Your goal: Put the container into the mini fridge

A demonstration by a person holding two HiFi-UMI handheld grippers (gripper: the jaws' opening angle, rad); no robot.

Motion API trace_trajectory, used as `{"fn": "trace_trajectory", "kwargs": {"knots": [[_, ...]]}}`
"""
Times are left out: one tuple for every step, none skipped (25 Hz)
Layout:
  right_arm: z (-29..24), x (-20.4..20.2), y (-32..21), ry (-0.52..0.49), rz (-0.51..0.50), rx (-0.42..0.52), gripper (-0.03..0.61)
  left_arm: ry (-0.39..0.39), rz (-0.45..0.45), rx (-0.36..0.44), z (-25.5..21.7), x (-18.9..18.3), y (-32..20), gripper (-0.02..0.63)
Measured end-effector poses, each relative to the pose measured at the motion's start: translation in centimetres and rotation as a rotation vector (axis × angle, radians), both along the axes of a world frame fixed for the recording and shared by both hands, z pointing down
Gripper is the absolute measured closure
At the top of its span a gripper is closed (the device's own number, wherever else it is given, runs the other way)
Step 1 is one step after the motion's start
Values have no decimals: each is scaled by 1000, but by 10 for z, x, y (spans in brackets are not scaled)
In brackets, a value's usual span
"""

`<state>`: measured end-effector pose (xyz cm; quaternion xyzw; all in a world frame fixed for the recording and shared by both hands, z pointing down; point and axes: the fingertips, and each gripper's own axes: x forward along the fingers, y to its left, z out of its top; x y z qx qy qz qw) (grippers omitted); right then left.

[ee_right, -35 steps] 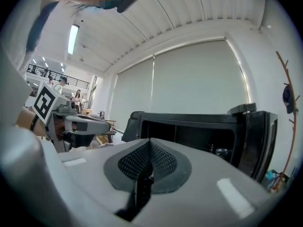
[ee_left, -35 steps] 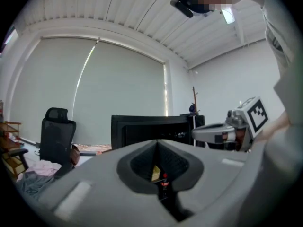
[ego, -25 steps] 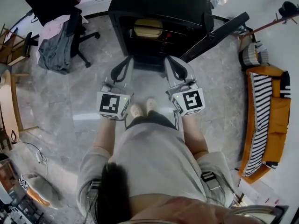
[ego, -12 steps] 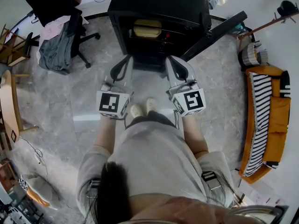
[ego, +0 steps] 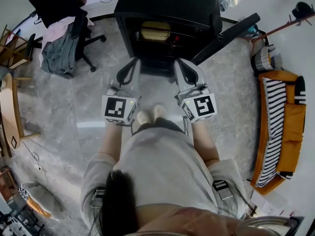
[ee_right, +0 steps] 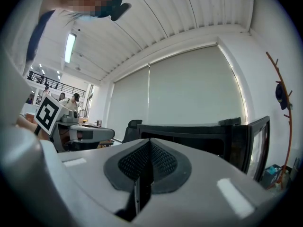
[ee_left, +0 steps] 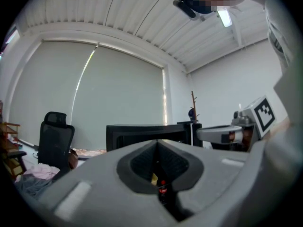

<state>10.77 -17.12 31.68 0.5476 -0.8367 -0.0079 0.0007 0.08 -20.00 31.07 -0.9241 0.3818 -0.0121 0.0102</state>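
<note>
Container (ego: 156,30) lies on the fridge (ego: 167,4) shelf, long axis left-right, straight ahead of both grippers. Left gripper (ego: 129,73) and right gripper (ego: 183,73): jaws pressed together, nothing held. Door (ego: 227,32) stands open at right, nearer the right gripper; closing it is probably next.

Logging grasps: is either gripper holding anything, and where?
Nothing: left gripper and right gripper are shut, empty; the container sits in the mini fridge.
</note>
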Motion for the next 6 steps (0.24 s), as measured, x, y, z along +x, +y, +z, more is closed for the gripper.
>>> {"fn": "trace_trajectory", "kwargs": {"knots": [[-1,1,-1,0,0,1,581,1,0,1,-1,1,-1,612],[-1,1,-1,-1,0,3,581,2,0,2,-1,1,-1,612],[-1,0,-2,-1,0,4,581,3,0,3,-2,1,-2,612],[-1,0,-3,-1,0,5,581,4,1,4,-2,0,-3,612],[-1,-1,-3,-1,0,5,581,5,2,5,-2,0,-4,612],[-1,-2,-4,-1,1,6,581,5,2,6,-2,0,-4,612]]}}
